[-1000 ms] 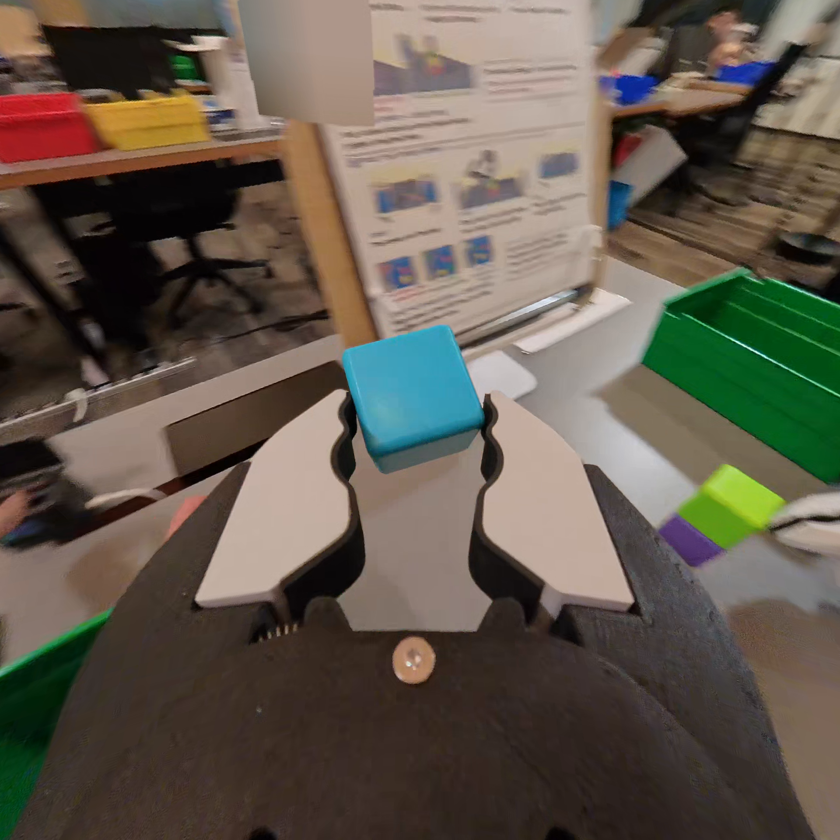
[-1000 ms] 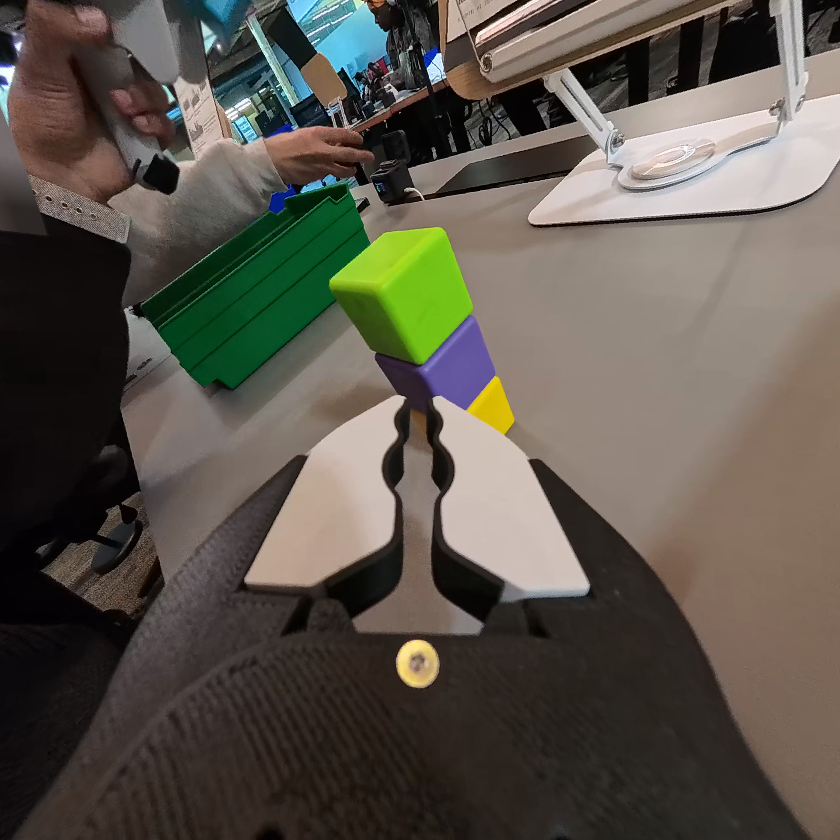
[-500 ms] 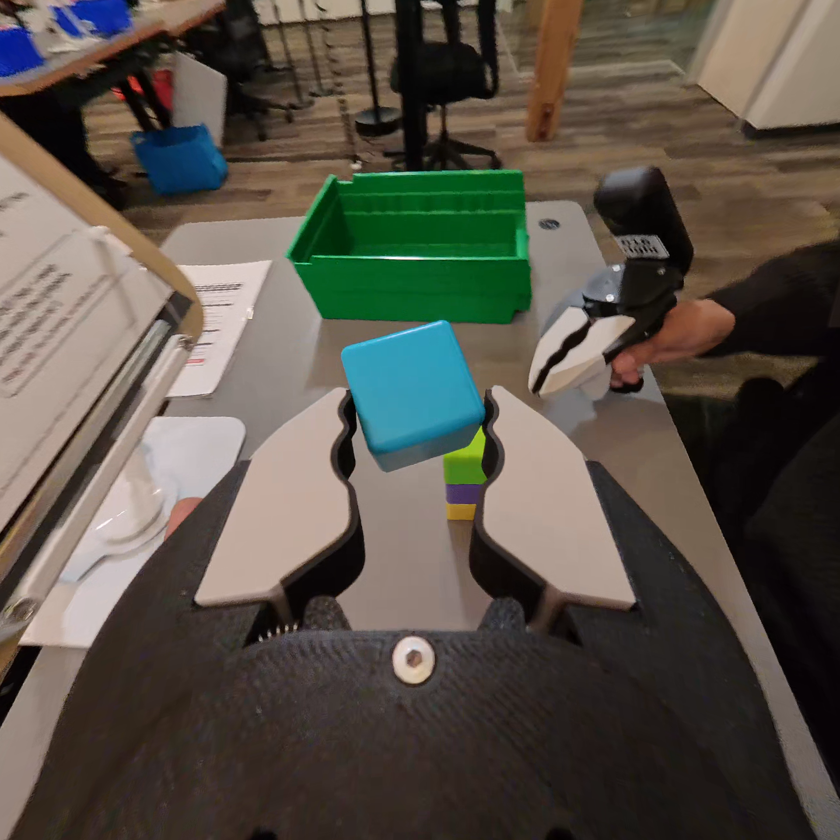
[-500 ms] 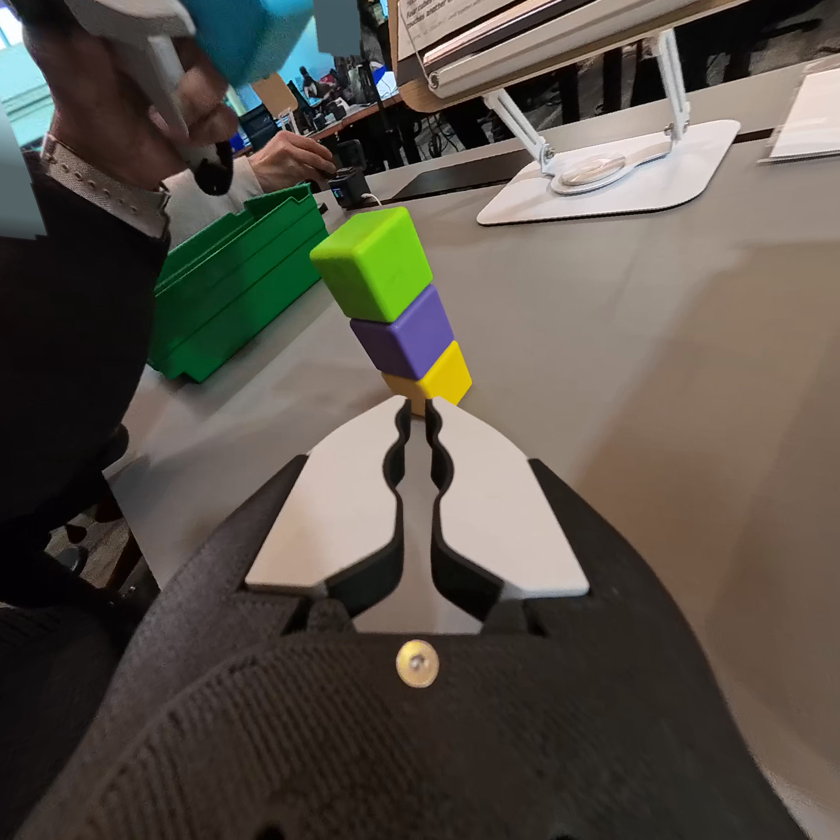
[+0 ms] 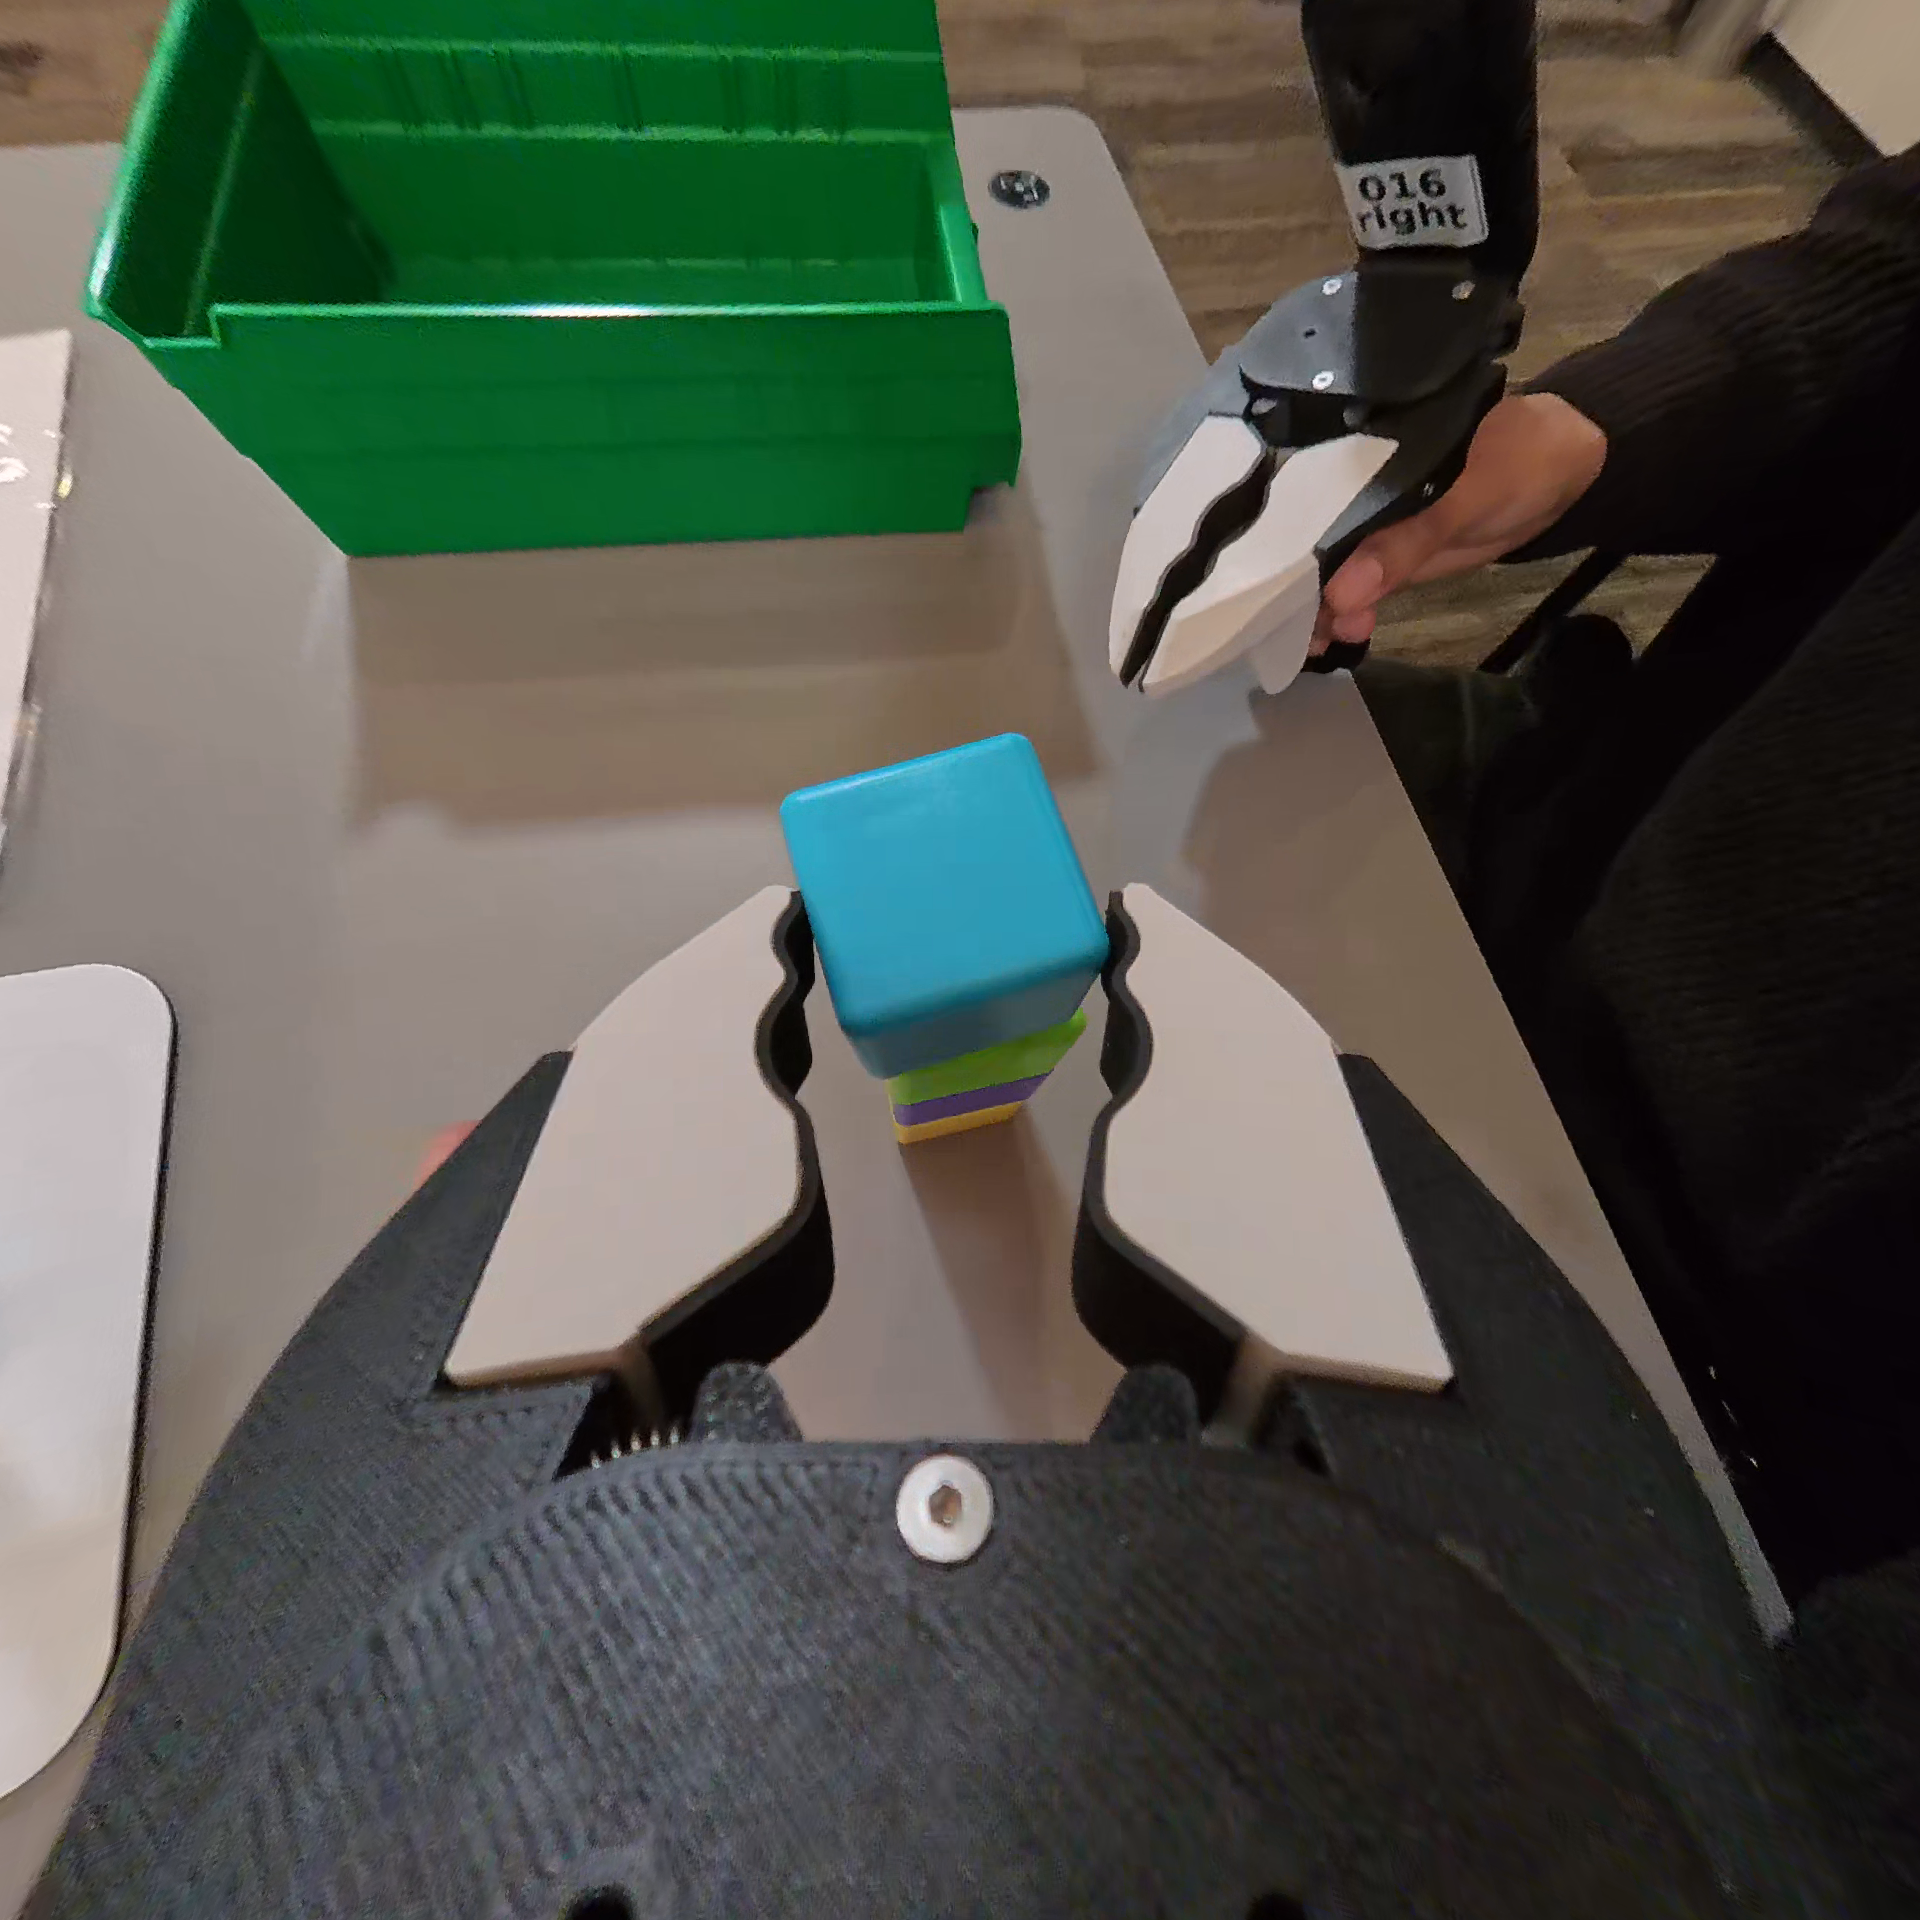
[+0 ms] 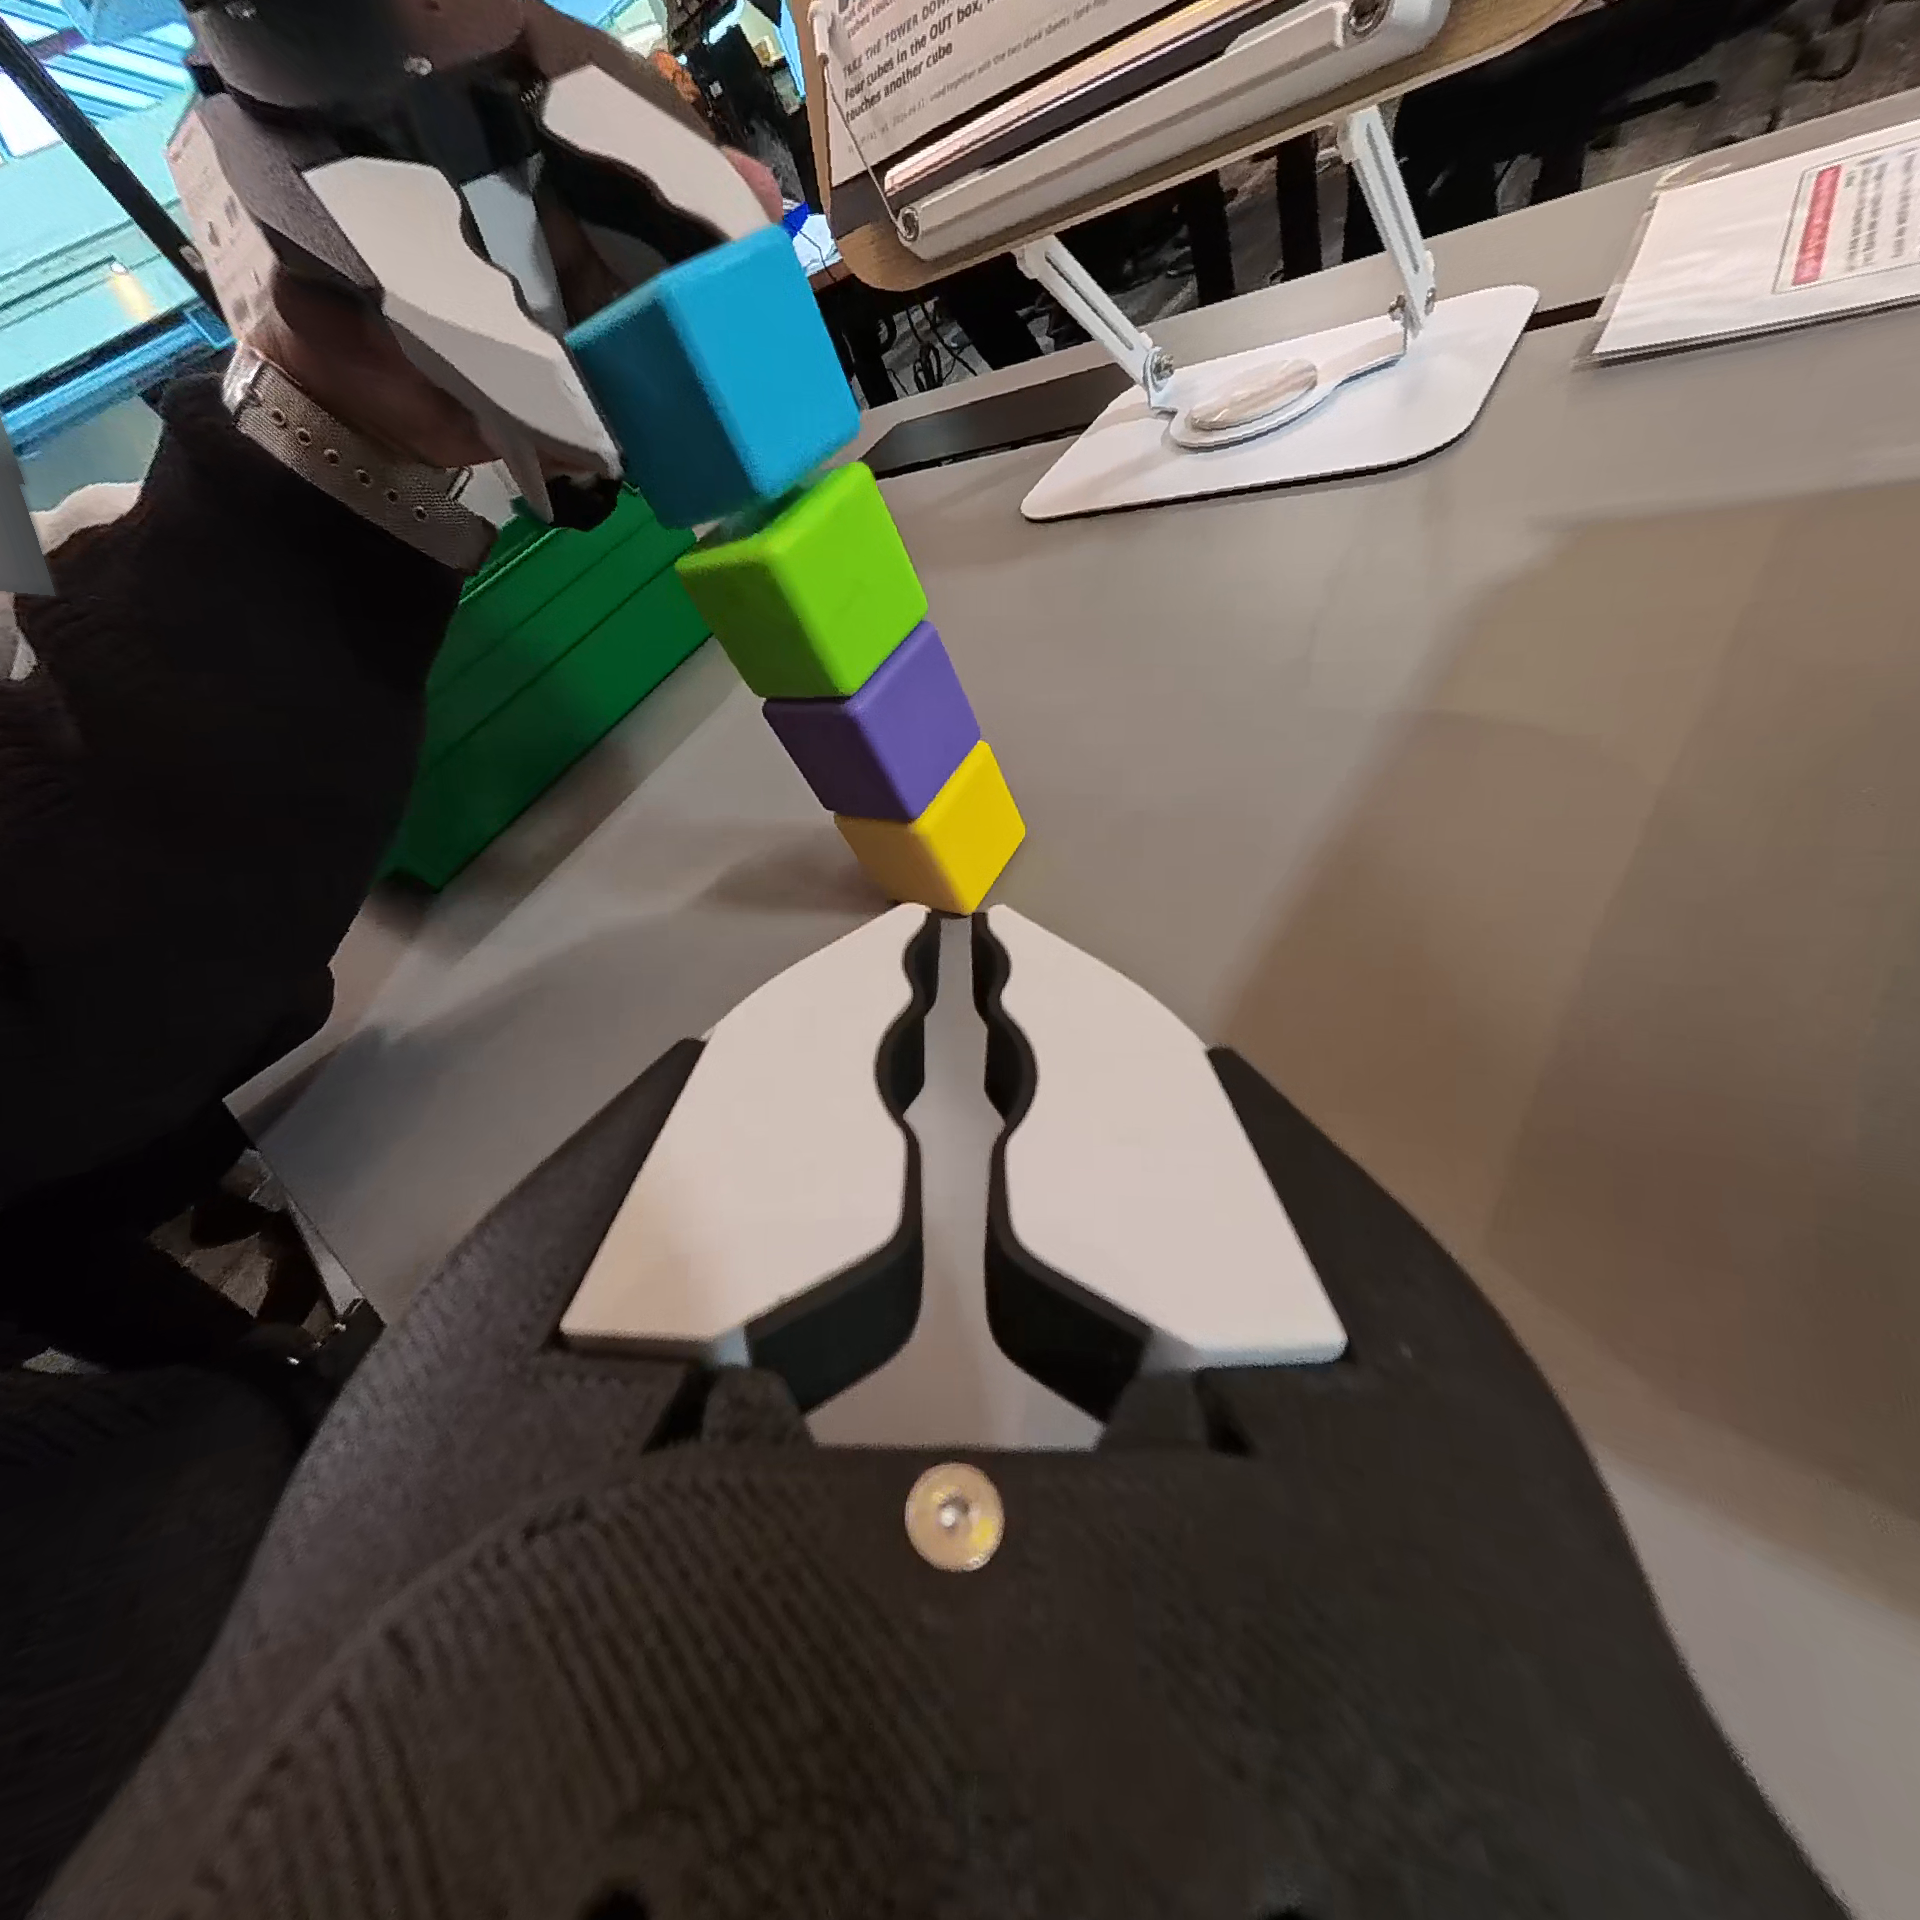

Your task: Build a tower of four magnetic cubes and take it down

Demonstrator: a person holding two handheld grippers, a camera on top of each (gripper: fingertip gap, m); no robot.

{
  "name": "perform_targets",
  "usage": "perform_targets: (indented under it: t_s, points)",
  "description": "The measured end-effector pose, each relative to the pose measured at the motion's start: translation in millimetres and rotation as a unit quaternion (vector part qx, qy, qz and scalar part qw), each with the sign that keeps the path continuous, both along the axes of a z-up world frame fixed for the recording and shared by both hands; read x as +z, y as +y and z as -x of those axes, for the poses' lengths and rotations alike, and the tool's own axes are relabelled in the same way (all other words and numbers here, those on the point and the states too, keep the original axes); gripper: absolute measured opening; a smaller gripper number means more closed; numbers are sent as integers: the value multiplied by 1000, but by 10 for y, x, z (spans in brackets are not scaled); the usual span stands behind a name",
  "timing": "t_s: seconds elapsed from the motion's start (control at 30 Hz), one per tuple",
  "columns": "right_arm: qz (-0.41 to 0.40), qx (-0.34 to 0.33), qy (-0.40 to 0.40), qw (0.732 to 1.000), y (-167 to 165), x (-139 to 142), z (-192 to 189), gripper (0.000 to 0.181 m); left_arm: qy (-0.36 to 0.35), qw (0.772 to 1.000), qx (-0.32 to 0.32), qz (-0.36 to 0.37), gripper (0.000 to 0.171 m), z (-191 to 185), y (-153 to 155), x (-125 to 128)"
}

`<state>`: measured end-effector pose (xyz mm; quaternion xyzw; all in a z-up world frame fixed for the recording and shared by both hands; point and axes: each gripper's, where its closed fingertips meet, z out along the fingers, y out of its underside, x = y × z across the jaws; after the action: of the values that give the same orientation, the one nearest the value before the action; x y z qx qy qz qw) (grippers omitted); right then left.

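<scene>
This looks like an office or lab workspace set up for a demonstration. A smooth grey table (image 5: 520,727) carries a green plastic storage bin (image 5: 582,416), a printed instruction board propped on a white metal stand (image 6: 1278,405), and a laminated notice sheet (image 6: 1766,249) lying flat at the far edge. The floor beside the table is wood-look plank flooring (image 5: 1247,94). In the right wrist view, behind the stand, dark table legs and cables show, and large glazed windows (image 6: 73,260) fill the background at the left.

blue cube (image 5: 940,899) | green cube (image 6: 805,582) | purple cube (image 6: 878,727) | yellow cube (image 6: 940,836) | bin (image 5: 582,416) seemingly plain green
</scene>
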<state>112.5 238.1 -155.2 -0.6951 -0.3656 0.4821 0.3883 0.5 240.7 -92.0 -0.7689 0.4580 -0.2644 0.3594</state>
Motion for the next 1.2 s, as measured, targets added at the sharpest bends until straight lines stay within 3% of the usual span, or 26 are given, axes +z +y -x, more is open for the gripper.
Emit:
perform_targets:
  t_s: [0.4,0.6,0.73,0.87,0.97,1.1,1.2]
  points:
    - [14,-2,6,1000,7,-7,-18,6,-1,1000,-2,-17,53,6,2,-32]
    - [17,0,5,1000,11,-14,-10,7,-1,1000,14,-7,73,36,11,-33]
    - [11,7,14,1000,15,32,21,11,-37,999,27,-30,83,29,-30,134]
    - [10,41,32,999,-52,89,127,28,-101,991,61,-70,87,113,-55,368]
    - [0,124,67,990,-278,216,245,46,-88,982,131,-100,87,347,-10,212]
    - [-54,183,65,979,-415,283,387,64,-176,961,180,-114,85,400,-188,-66]
    - [-77,206,86,972,-423,417,508,66,-211,943,216,-142,86,352,-172,-240]
